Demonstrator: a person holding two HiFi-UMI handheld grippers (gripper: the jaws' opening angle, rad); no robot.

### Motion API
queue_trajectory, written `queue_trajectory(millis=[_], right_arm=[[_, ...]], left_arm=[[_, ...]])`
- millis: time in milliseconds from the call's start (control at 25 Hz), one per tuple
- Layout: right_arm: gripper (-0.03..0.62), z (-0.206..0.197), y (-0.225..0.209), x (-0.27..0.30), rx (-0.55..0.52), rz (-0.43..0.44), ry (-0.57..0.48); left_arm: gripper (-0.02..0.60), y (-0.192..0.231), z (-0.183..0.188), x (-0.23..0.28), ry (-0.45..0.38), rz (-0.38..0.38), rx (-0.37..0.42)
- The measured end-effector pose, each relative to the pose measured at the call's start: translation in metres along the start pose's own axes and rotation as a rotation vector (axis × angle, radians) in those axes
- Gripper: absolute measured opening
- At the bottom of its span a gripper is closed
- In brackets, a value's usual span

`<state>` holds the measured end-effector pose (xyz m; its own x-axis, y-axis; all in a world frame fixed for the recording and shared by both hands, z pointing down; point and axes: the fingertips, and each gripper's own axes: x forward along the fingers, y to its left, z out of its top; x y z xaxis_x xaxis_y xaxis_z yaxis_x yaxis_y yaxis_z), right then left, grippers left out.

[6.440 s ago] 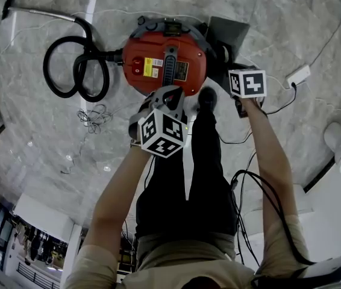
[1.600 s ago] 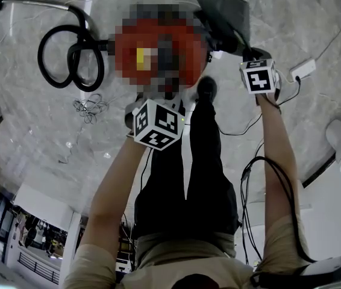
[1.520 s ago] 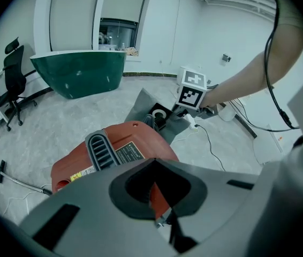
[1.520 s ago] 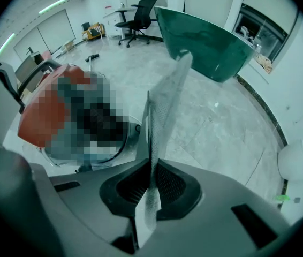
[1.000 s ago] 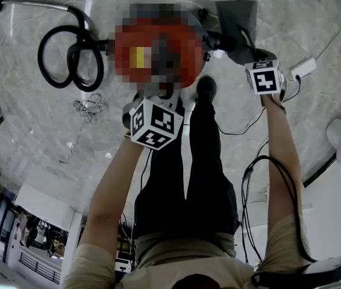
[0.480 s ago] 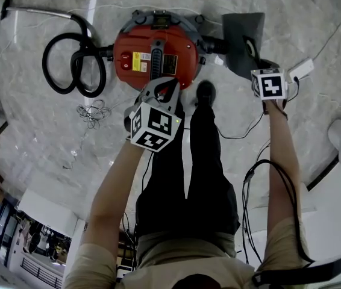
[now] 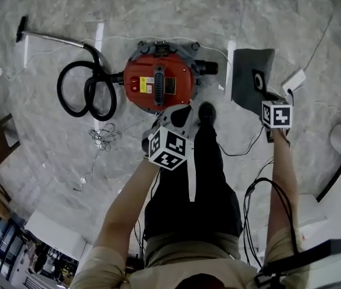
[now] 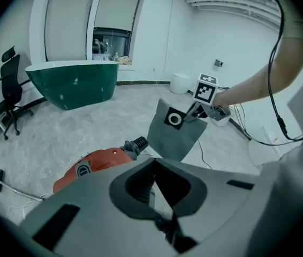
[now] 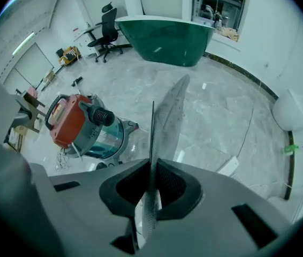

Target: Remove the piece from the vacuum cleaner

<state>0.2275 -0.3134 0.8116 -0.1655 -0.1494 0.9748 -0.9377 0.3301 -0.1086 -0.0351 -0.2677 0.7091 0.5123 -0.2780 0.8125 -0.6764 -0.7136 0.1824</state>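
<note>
- Status: I'd call the main job pretty much done. The grey dust bag [image 7: 250, 71] is off the vacuum cleaner [image 7: 158, 84] and no longer touching it. It hangs out to the right of the machine, with bare floor [image 7: 218, 17] showing between the two.
- My right gripper [image 9: 151, 189] is clamped on the bag. In the right gripper view the jaws pinch one edge of it, and I'm looking at the bag edge-on as it runs up and away from the pads.
- From the left gripper view you can see the grab is up near the bag's collar, the dark square with the round hole [image 8: 174, 119]. The rest of the bag droops below that. I can't tell whether its lower end is brushing the floor or hanging free.
- My left gripper [image 8: 156, 189] is squeezed closed with nothing in it. It sits just over the near edge of the vacuum, close to my shoe [image 7: 206, 110], and isn't doing much.
- The vacuum stands upright on the floor. The ribbed black port [image 9: 100, 115] on the side facing the bag is bare now, so I reckon that's where the bag came from.
- The hose [image 7: 89, 95] is coiled on the far side of the machine and has no part in this.
- What's left, as I see it, is to find a spot for the bag and let go of it. It's floppy and only held by one edge, so I'd go easy on swinging it around.
- There's a power cable [image 7: 243, 149] on the floor by my feet on that side, which is worth minding when I set the bag down.
</note>
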Motion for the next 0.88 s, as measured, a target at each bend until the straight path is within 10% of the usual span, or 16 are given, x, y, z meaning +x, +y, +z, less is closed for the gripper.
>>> queue_trajectory(millis=[200,880], right_arm=[[0.026,-0.012,0.008,-0.030,0.097,0.043,-0.002],[0.026,0.003,0.069,-0.156,0.256,0.187,-0.072]], left_arm=[[-0.005,-0.004,0.015,-0.019,0.017,-0.007,0.112],[-0.005,-0.038,0.092,-0.147,-0.034,0.037,0.073]])
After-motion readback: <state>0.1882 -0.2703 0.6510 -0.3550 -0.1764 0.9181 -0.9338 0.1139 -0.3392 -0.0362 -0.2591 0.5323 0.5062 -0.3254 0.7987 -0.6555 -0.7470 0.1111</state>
